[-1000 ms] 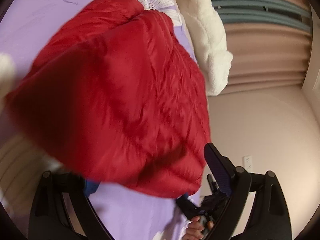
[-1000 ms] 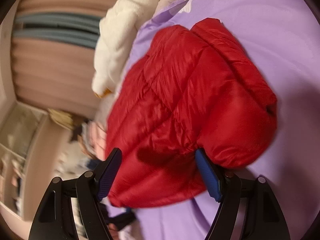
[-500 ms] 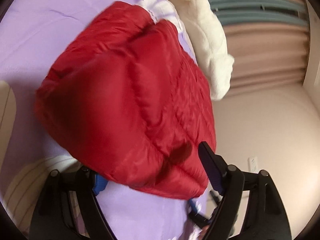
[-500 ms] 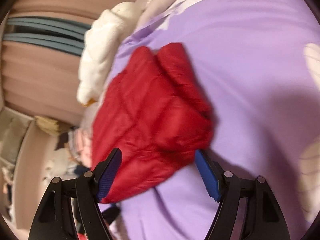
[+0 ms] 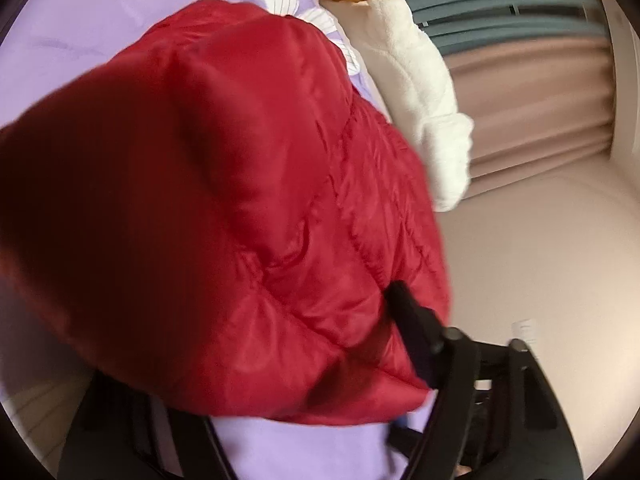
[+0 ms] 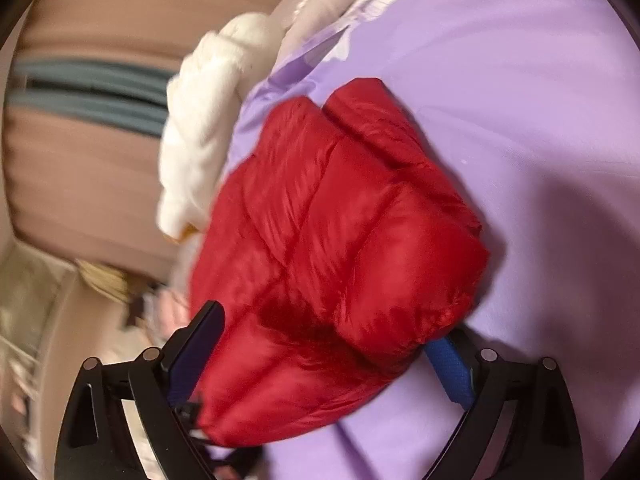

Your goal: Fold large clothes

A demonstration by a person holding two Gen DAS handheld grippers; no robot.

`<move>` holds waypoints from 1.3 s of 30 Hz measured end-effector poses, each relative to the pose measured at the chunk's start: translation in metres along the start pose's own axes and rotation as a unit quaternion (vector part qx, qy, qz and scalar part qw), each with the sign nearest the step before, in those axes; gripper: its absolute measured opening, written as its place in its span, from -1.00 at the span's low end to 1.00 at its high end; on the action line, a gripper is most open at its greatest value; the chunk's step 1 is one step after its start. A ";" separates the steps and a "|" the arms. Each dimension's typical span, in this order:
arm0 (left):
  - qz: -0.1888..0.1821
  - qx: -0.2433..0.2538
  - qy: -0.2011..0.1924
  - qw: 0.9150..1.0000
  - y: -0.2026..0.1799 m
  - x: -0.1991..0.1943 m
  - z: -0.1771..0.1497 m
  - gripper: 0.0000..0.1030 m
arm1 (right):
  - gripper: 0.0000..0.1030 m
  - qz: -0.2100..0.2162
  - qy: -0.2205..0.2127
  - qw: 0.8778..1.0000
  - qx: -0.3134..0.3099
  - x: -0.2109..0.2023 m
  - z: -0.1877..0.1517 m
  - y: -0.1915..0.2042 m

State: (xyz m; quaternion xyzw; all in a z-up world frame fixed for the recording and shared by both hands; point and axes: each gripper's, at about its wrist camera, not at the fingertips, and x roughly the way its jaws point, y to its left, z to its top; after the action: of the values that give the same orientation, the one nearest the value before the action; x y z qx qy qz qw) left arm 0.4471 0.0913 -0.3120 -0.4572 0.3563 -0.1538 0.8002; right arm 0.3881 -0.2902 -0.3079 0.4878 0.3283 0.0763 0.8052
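A red puffy quilted jacket (image 5: 224,208) lies bunched and folded on a purple bed sheet (image 5: 80,12). It also shows in the right wrist view (image 6: 340,256) on the sheet (image 6: 540,120). My left gripper (image 5: 260,384) is open, its jaws wide on either side of the jacket's near edge; the left finger is hidden under the fabric. My right gripper (image 6: 332,364) is open, its blue-padded fingers (image 6: 450,368) straddling the jacket's near end.
A white plush toy (image 5: 420,92) with an orange part lies at the bed's far edge, also in the right wrist view (image 6: 204,132). Pink curtains (image 5: 540,104) and a wall lie beyond. Cluttered shelves (image 6: 36,320) stand beside the bed.
Both grippers pulled back from the jacket half a second ago and have now come close again, so the jacket fills both views and sits between each pair of jaws.
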 end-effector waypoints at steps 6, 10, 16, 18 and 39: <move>0.029 0.029 -0.032 0.999 0.006 -0.007 -0.006 -0.36 | -0.65 -0.016 -0.032 0.998 -0.046 0.010 0.001 -0.020; 0.079 0.057 -0.051 0.994 -0.011 -0.028 -0.013 -0.54 | -0.72 -0.003 -0.019 0.999 -0.031 -0.007 0.008 -0.015; 0.114 0.171 -0.080 0.975 -0.052 -0.094 -0.044 -0.58 | -0.75 -0.004 -0.045 0.990 -0.136 -0.073 -0.016 0.038; 0.098 0.165 -0.080 0.978 -0.053 -0.122 -0.056 -0.58 | -0.75 -0.006 -0.045 0.989 -0.144 -0.088 -0.021 0.045; 0.132 0.139 -0.032 0.981 -0.023 -0.195 -0.151 -0.49 | -0.75 -0.073 -0.025 0.980 -0.184 -0.167 -0.103 0.018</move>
State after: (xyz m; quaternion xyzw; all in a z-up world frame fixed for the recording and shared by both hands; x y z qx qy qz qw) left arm 0.2054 0.0968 -0.2583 -0.2951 0.3632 -0.0802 0.8801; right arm 0.2002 -0.2789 -0.2485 0.3080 0.3233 0.0639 0.8925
